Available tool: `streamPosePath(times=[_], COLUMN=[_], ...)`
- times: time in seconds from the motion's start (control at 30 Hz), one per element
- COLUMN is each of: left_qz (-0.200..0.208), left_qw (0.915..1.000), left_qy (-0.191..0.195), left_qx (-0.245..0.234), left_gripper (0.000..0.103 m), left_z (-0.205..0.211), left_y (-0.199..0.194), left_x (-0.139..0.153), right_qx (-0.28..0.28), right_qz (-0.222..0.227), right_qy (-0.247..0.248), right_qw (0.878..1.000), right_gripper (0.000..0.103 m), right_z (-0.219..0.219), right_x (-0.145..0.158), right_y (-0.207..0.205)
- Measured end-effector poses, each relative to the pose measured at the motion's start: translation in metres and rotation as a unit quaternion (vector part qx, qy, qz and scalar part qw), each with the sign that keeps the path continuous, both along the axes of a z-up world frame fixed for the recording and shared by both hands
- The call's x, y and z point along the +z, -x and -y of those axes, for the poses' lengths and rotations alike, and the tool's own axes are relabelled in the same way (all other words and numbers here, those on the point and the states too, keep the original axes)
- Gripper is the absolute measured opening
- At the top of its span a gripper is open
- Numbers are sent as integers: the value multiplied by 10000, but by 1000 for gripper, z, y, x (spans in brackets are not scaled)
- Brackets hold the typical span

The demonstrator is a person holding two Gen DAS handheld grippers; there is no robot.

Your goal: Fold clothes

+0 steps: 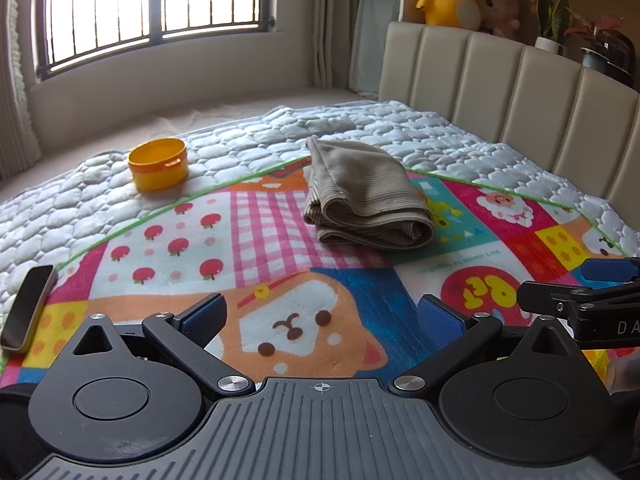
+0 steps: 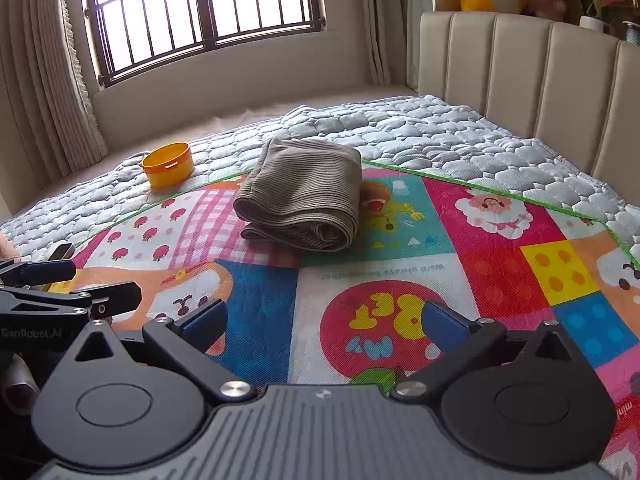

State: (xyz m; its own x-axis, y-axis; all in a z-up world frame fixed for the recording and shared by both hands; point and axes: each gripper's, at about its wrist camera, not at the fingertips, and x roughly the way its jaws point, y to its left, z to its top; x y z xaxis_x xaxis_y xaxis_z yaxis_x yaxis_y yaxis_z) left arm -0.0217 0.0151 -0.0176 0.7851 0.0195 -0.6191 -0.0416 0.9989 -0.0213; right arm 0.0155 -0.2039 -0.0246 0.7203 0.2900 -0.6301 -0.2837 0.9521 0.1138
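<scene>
On the cartoon mat (image 1: 280, 224), a folded striped garment (image 1: 364, 196) lies beyond both wide-spread hand-held grippers (image 1: 320, 316).

A taupe, finely striped folded garment (image 1: 362, 188) lies on a multicoloured cartoon-patchwork blanket (image 1: 280, 240); the round plastic tub (image 1: 159, 164) is orange-yellow.

Quilted bed (image 1: 248, 136) — cartoon mat (image 1: 160, 240), folded garment (image 1: 360, 184), yellow tub (image 1: 159, 164), phone (image 1: 26, 308)

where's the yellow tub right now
In both wrist views the yellow tub sits on the quilted bedspread, left of the folded garment, just beyond the cartoon blanket's green edge.
</scene>
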Motion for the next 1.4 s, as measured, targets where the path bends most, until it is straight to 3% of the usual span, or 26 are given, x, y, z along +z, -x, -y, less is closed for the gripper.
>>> streamPosePath(times=[1.4], left_qz=[153], left_qw=[9997], left_qy=[151], left_qx=[-73], left_gripper=[103], left_z=[-3], left_y=[3], left_x=[3], right_qx=[-18], right_qz=[-105], right_qy=[-32], right_qw=[9999], right_gripper=[103], right_z=[1], right_x=[-2], right_y=[-2])
